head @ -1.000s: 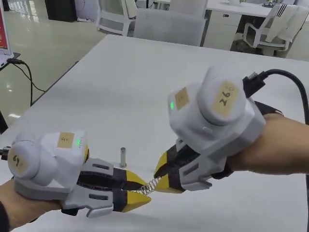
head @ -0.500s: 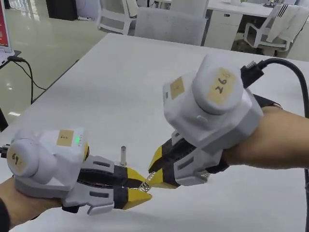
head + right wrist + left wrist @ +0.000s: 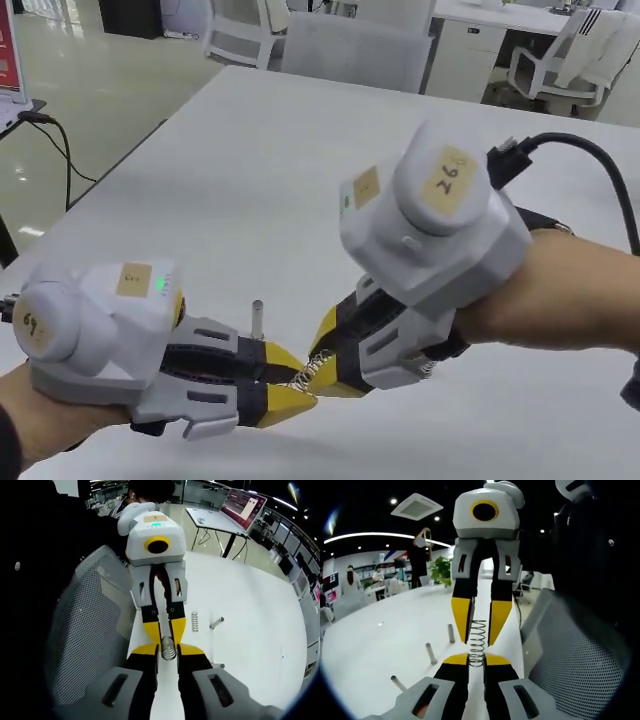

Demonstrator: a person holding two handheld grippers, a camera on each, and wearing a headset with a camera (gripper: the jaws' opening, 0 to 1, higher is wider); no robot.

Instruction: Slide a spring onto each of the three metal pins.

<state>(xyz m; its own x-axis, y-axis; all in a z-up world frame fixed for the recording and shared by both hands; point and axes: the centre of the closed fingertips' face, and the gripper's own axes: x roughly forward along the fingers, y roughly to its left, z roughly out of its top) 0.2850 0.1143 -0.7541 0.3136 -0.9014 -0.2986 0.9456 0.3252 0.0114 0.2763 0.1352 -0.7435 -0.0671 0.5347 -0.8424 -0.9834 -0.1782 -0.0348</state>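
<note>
The left claw (image 3: 298,390) and right claw (image 3: 324,364) are meeting tip to tip above the white counter (image 3: 300,180), both clamping the thin coiled metal spring (image 3: 307,373). They are sitting closer together than a second ago, with less spring showing. Three short silver metal pins (image 3: 431,653) are standing upright nearby.
</note>
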